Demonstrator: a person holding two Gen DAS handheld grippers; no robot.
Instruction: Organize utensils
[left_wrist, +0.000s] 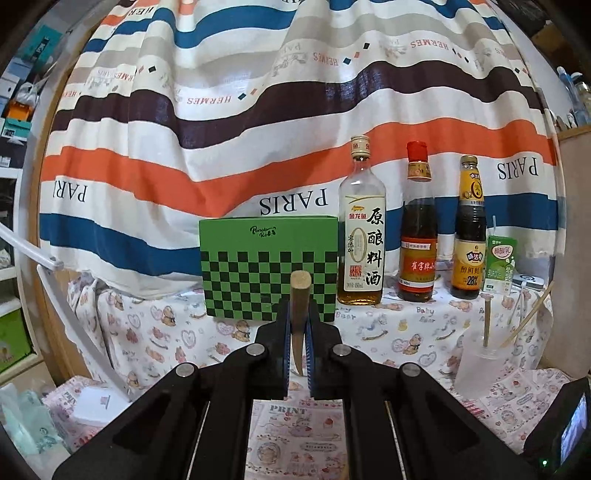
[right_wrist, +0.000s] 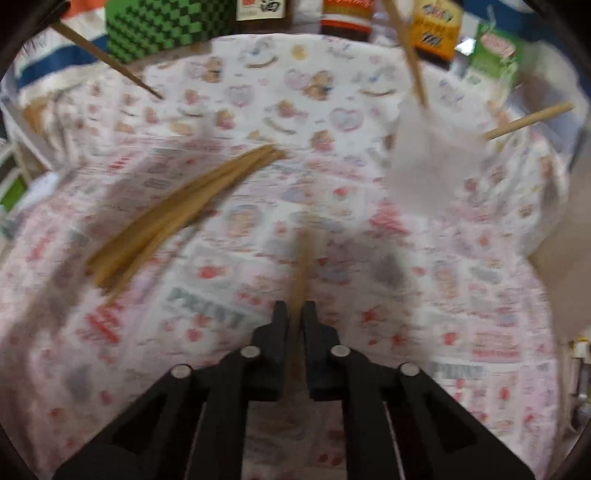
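Our left gripper (left_wrist: 299, 314) is clamped tight on a single wooden chopstick (left_wrist: 300, 295), which stands almost upright between the jaws, its blunt end rising just above the fingertips and its thin tip hanging below them. Straight beyond it stands a green checkered box (left_wrist: 269, 266); to the right of that we see a row of three sauce bottles (left_wrist: 362, 236) and a small green drink carton (left_wrist: 500, 266), all backed by a striped curtain (left_wrist: 258, 110). Further right and nearer to us, a translucent plastic cup (left_wrist: 478, 363) holds several chopsticks that lean out over its rim.

Our right gripper (right_wrist: 295, 314) points steeply down at the table (right_wrist: 332, 110), covered in a cartoon-print cloth, and its jaws are drawn together on another chopstick (right_wrist: 301, 269) that juts forward from between the fingertips; the view is blurred, so we cannot tell whether its far end touches the cloth. Ahead and to the left of this gripper a loose bundle of chopsticks (right_wrist: 184, 218) lies on the cloth, well apart from it. Ahead and to the right stands the same cup (right_wrist: 432, 162), with sticks poking out of it. At the upper left edge the chopstick in the left gripper (right_wrist: 107, 59) crosses the view.
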